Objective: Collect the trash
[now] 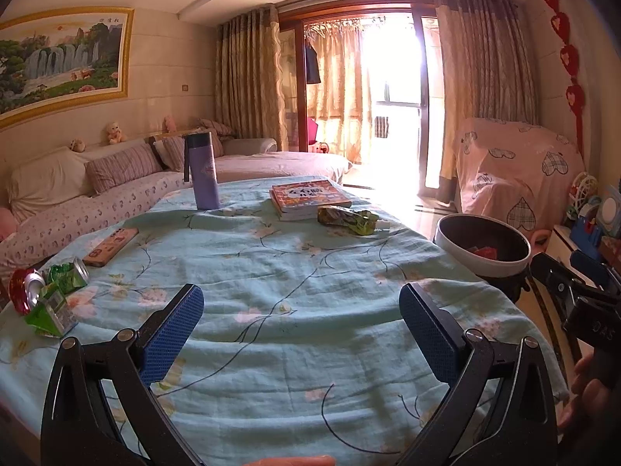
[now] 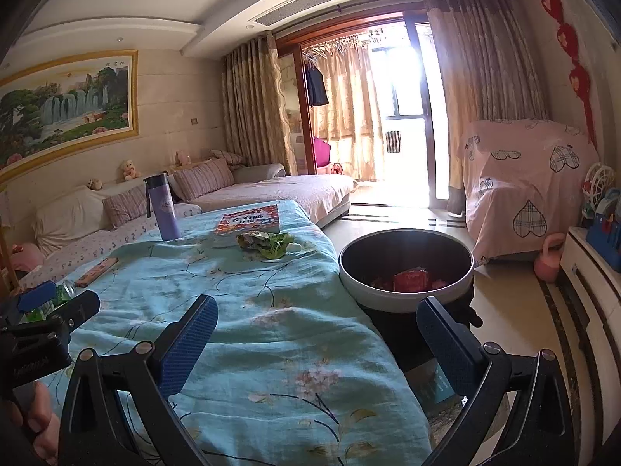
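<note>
A table under a light-blue flowered cloth (image 1: 295, 279) holds trash. At its left edge lie a crushed red can (image 1: 24, 289), a crushed green can (image 1: 68, 273) and a squashed green carton (image 1: 48, 314). A green-yellow snack wrapper (image 1: 347, 219) lies at the far right by a book; it also shows in the right wrist view (image 2: 266, 244). A round bin (image 2: 405, 270) with red wrappers inside stands off the table's right edge. My left gripper (image 1: 302, 305) is open and empty above the cloth. My right gripper (image 2: 316, 324) is open and empty, over the table's right edge in front of the bin.
A purple flask (image 1: 203, 173) stands at the back left. An orange book (image 1: 308, 198) and a flat pink box (image 1: 110, 246) lie on the cloth. A sofa (image 1: 97, 198) runs behind the table. A covered chair (image 2: 524, 190) and white cabinet (image 2: 594, 299) stand right.
</note>
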{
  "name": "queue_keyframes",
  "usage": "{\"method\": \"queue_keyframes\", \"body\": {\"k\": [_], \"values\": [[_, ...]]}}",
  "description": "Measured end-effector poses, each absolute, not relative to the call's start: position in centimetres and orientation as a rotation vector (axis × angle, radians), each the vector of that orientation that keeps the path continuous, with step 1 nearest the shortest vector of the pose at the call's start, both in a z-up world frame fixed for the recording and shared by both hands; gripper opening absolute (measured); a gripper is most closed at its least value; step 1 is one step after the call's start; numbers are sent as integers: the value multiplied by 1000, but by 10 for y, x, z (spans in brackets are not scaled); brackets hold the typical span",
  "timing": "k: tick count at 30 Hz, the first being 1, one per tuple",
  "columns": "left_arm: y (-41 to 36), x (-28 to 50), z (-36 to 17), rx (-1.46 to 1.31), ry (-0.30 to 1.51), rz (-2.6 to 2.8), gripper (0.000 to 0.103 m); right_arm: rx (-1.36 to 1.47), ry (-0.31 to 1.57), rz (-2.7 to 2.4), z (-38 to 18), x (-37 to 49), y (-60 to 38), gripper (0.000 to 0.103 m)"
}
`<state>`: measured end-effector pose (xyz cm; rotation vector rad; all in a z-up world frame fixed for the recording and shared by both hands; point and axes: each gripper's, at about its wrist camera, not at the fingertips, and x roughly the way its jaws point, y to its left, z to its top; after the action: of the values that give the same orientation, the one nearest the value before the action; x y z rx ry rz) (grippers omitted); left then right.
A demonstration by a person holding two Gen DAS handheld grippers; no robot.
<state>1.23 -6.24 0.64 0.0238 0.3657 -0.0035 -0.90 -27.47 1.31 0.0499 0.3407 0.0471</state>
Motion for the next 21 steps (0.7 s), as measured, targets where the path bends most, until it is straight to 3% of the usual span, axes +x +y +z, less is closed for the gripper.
{"method": "queue_keyframes", "body": {"k": [21], "values": [[-64, 10, 7, 31, 343, -2, 103, 60, 343, 62, 13, -8, -276, 103]]}}
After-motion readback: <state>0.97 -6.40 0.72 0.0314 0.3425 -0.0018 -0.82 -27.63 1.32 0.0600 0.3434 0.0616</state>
